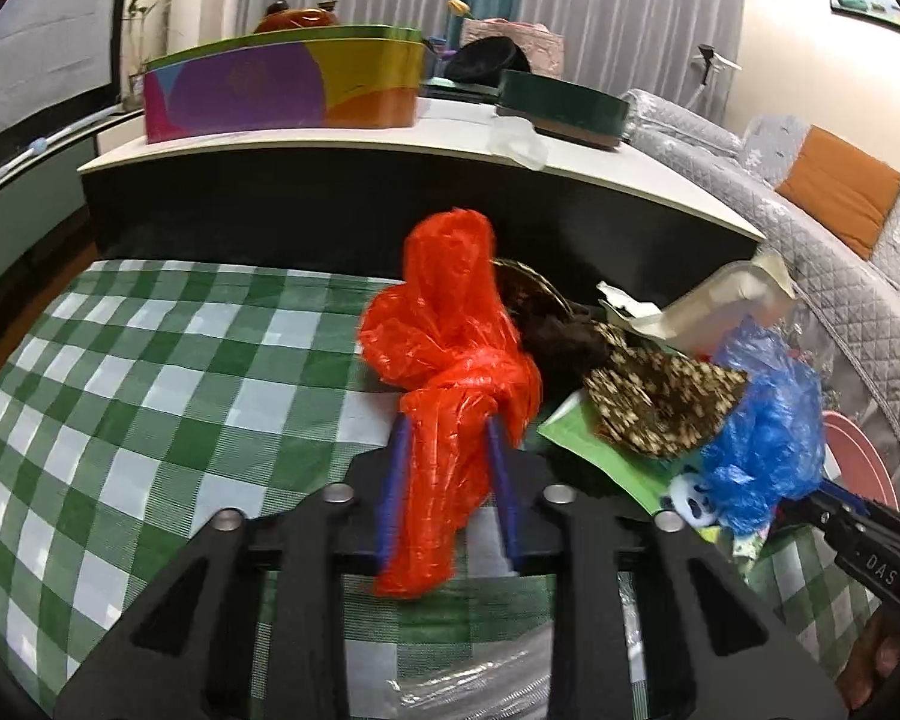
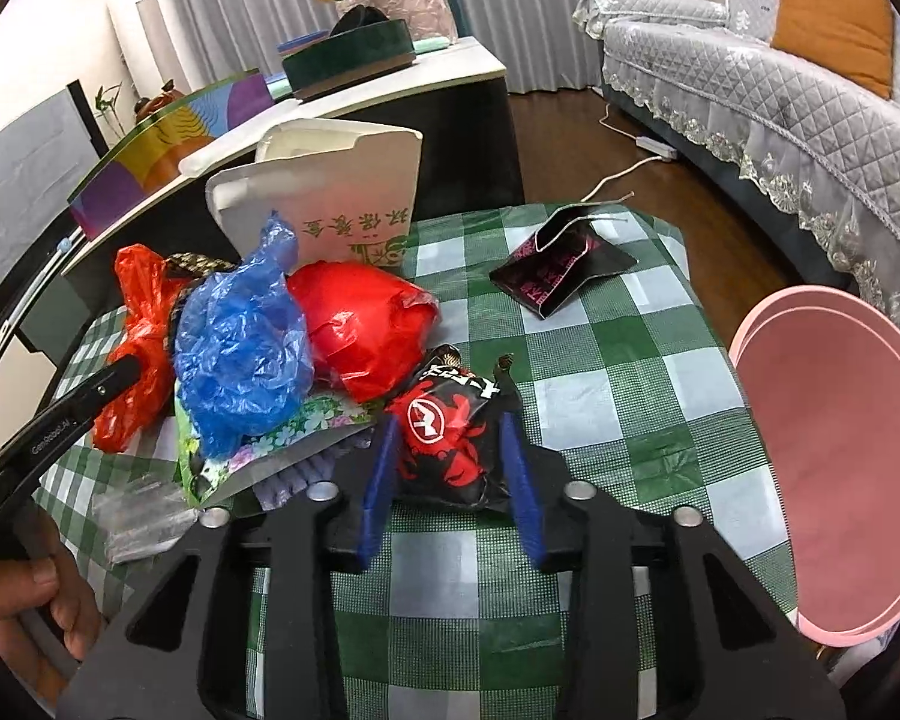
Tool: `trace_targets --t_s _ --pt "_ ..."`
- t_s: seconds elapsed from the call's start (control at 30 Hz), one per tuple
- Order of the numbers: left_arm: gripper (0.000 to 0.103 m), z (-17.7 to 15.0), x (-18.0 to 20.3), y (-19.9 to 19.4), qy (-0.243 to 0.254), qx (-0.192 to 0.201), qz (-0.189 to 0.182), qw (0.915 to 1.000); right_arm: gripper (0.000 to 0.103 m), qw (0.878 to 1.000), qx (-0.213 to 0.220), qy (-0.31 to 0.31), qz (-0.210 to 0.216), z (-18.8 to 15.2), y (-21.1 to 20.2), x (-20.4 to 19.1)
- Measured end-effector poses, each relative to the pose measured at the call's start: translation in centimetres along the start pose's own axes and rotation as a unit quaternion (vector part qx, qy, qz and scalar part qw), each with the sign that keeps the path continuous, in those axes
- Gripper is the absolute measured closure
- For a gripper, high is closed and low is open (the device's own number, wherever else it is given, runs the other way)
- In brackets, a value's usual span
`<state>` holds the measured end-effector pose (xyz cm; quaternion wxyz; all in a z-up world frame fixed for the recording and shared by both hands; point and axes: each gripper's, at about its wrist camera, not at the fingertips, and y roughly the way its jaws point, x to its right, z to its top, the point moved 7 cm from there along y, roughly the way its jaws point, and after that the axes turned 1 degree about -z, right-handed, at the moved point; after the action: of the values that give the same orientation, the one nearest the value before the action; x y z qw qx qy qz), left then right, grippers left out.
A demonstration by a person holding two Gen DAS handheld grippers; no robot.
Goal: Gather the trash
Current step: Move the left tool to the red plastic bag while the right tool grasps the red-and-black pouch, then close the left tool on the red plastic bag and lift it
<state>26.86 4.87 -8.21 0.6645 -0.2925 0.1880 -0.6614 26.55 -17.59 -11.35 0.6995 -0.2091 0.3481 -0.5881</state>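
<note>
An orange-red plastic bag [image 1: 450,324] stands knotted on the green checked tablecloth [image 1: 150,360]. My left gripper [image 1: 447,423] is shut on its lower part, with the film filling the gap between the blue pads. Right of it lies a heap with a blue plastic bag [image 1: 768,432], a brown patterned wrapper [image 1: 660,396] and a white paper box [image 1: 720,306]. In the right wrist view, my right gripper [image 2: 450,420] is shut on a black and red snack wrapper [image 2: 444,438] at the heap's near edge. A red bag [image 2: 366,330] and the blue plastic bag [image 2: 240,348] lie just behind it.
A pink bin [image 2: 840,480] stands at the table's right edge. A black and pink packet [image 2: 564,270] lies alone further back on the cloth. A dark cabinet [image 1: 330,204] with a colourful tin [image 1: 282,84] stands behind the table. A grey sofa [image 2: 780,120] is to the right.
</note>
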Motion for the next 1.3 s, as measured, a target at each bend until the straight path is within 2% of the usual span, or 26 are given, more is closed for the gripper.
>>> trace_targets --t_s 0.03,0.1,0.13,0.5,0.6,0.67,0.7,1.0,1.1,1.13,1.3 --pt "0.082 -0.1 0.1 0.0 0.001 -0.001 0.000 1.0000 0.084 1.000 0.003 -0.001 0.004 0.1 -0.2 -0.1" --pt "0.084 -0.1 0.0 -0.3 0.002 0.001 0.001 1.0000 0.093 1.000 0.003 -0.006 0.006 0.2 -0.7 -0.2" --pt "0.085 -0.1 0.0 -0.4 0.002 0.002 0.002 1.0000 0.103 1.000 0.004 -0.007 0.008 0.3 -0.9 -0.2" --pt "0.088 -0.2 -0.9 -3.8 -0.001 0.015 0.012 0.9998 0.103 1.000 0.022 -0.008 0.011 0.5 -3.6 0.6" --pt "0.088 -0.4 -1.2 -4.7 -0.010 0.017 0.017 0.9997 0.091 1.000 0.015 0.003 0.014 0.2 -3.5 1.0" --pt "0.088 -0.6 -1.1 -5.3 -0.010 0.018 0.019 0.9996 0.057 1.000 0.011 0.009 0.013 -0.2 -3.3 1.3" --pt "0.088 -0.6 -1.0 -5.4 -0.007 0.018 0.019 0.9996 0.054 1.000 0.011 0.011 0.009 -0.3 -3.2 1.4" --pt "0.088 -0.4 -0.3 -5.8 0.013 0.022 0.016 0.9995 0.054 0.999 -0.024 0.029 0.021 -1.2 -0.6 1.8" --pt "0.088 -0.4 -0.3 -5.7 0.016 0.022 0.014 0.9995 0.058 0.999 -0.033 0.025 0.030 -1.4 0.0 1.5" --pt "0.088 -0.4 -0.3 -5.7 0.016 0.023 0.015 0.9995 0.066 0.999 -0.032 0.020 0.028 -1.3 0.0 1.4" --pt "0.088 -0.3 -0.7 -6.1 0.013 0.026 0.018 0.9994 0.075 0.999 -0.034 0.010 0.040 -1.3 -0.2 0.9"
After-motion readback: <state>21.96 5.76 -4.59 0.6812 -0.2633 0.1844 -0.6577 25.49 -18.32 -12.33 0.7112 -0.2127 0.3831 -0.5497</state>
